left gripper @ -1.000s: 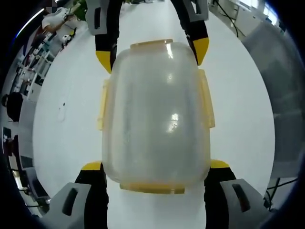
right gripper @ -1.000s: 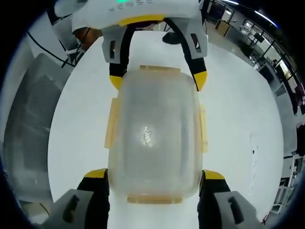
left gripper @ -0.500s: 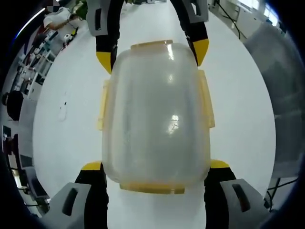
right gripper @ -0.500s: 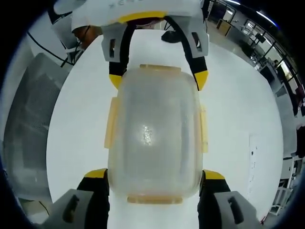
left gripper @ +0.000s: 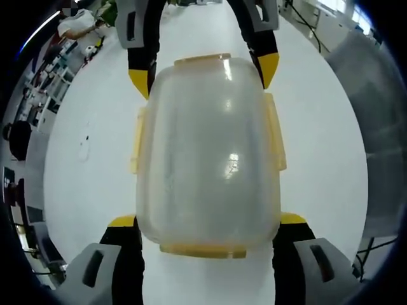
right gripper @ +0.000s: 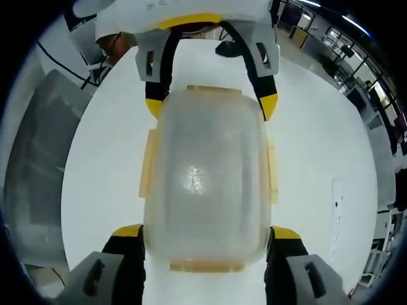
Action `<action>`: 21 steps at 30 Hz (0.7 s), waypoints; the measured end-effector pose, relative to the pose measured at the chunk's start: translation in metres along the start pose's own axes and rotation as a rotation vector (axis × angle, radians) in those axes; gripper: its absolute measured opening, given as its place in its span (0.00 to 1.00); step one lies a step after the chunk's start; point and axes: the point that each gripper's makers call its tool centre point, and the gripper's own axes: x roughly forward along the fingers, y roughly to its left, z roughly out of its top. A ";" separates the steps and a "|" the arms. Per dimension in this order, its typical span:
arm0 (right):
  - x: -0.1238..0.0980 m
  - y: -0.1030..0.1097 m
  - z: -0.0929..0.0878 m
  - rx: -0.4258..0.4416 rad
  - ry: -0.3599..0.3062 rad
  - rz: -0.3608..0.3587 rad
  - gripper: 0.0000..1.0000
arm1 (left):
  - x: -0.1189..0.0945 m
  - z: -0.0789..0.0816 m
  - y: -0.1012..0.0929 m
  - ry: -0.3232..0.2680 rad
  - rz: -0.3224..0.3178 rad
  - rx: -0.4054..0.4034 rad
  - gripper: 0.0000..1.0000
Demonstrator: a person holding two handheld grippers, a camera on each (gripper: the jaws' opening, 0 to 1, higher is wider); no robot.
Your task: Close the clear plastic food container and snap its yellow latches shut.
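The clear plastic food container (left gripper: 208,152) lies on the white table (left gripper: 324,146) with its lid on, held from both ends. In the left gripper view, the left gripper (left gripper: 206,221) has its yellow-tipped fingers (left gripper: 122,222) spread wide, one at each near corner of the container, pressing its sides, so it is grasping the container. At the far end the right gripper (left gripper: 203,71) straddles the opposite corners in the same way.

The right gripper view shows the mirror picture: the right gripper's fingers (right gripper: 129,231) clasp the near corners of the container (right gripper: 206,175), and the left gripper (right gripper: 210,105) holds the far ones. Yellow latches (right gripper: 149,164) sit along both long sides and at both ends; they seem to lie flat against the walls, though whether they are snapped is hard to tell.
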 end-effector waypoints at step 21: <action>0.003 0.008 0.002 0.059 -0.044 -0.001 0.99 | -0.001 -0.002 -0.003 -0.019 0.032 0.017 0.99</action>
